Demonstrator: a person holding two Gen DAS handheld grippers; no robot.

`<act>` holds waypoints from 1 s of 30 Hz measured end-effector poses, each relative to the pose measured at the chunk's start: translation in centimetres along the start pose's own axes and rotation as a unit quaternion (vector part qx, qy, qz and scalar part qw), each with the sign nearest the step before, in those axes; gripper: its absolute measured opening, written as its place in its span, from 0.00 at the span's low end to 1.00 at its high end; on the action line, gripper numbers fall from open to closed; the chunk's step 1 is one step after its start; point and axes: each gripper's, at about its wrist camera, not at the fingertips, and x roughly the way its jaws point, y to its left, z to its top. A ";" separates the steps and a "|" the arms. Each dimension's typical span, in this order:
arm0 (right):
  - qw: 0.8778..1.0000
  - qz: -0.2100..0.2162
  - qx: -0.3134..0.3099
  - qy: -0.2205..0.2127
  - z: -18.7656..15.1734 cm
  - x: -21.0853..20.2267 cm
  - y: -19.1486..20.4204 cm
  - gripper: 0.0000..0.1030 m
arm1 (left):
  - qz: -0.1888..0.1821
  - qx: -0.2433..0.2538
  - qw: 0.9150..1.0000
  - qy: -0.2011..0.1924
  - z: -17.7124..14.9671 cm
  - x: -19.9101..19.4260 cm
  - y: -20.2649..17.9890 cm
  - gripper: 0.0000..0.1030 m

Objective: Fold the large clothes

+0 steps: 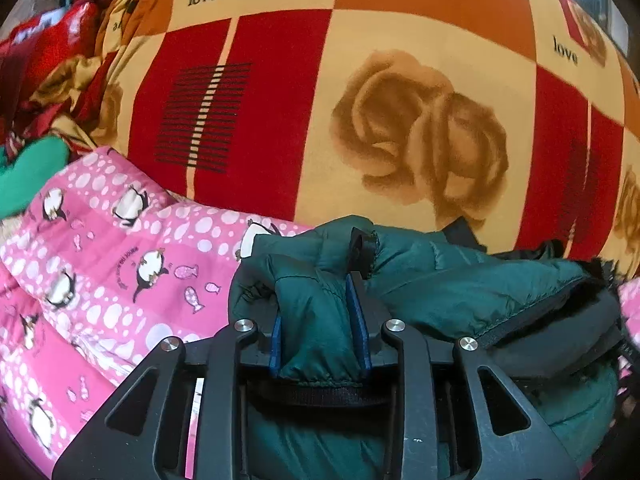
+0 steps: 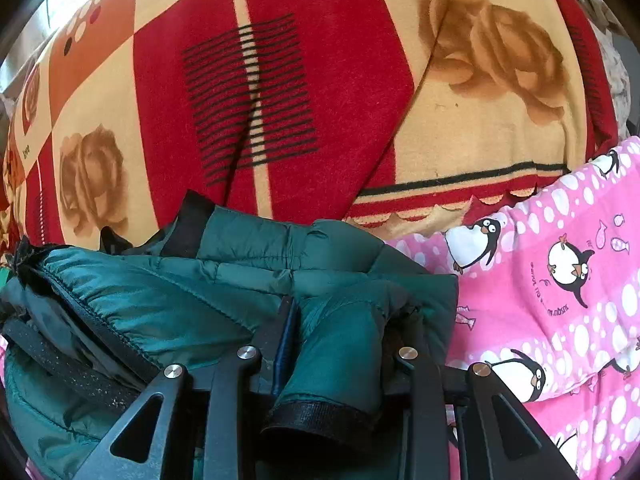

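A dark green padded jacket lies bunched on a pink penguin-print quilted garment. My left gripper has a fold of the jacket near a black-trimmed cuff filling the gap between its blue pads. In the right wrist view the same jacket spreads to the left. My right gripper is shut on a sleeve end with a black cuff band; its right finger is mostly hidden by fabric. The pink garment lies to the right there.
Everything rests on a red, orange and cream blanket printed with roses and "love", also filling the far side of the right wrist view. A bright green cloth and a heap of red fabrics lie at far left.
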 end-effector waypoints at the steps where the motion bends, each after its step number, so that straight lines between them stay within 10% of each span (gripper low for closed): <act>1: 1.000 0.002 0.002 -0.001 -0.1 -0.1 -0.1 0.29 | -0.010 -0.008 1.000 0.001 0.1 -0.2 0.2 0.32; 7: 1.000 0.006 0.009 -0.005 -0.2 -0.1 -0.3 0.29 | -0.081 -0.069 0.994 -0.035 0.5 -4.5 2.7 0.76; 16: 0.992 0.078 0.097 0.005 1.4 -3.2 -3.0 0.36 | -0.073 -0.013 0.997 -0.030 -1.0 -6.6 1.5 0.77; 21: 0.990 0.118 0.072 -0.034 2.2 -7.1 -2.2 0.79 | -0.075 -0.008 0.997 -0.016 -1.7 -6.3 0.8 0.77; 30: 0.993 0.097 -0.048 -0.047 1.6 -10.0 2.3 0.79 | -0.064 -0.007 0.998 -0.010 -1.3 -5.8 -0.3 0.77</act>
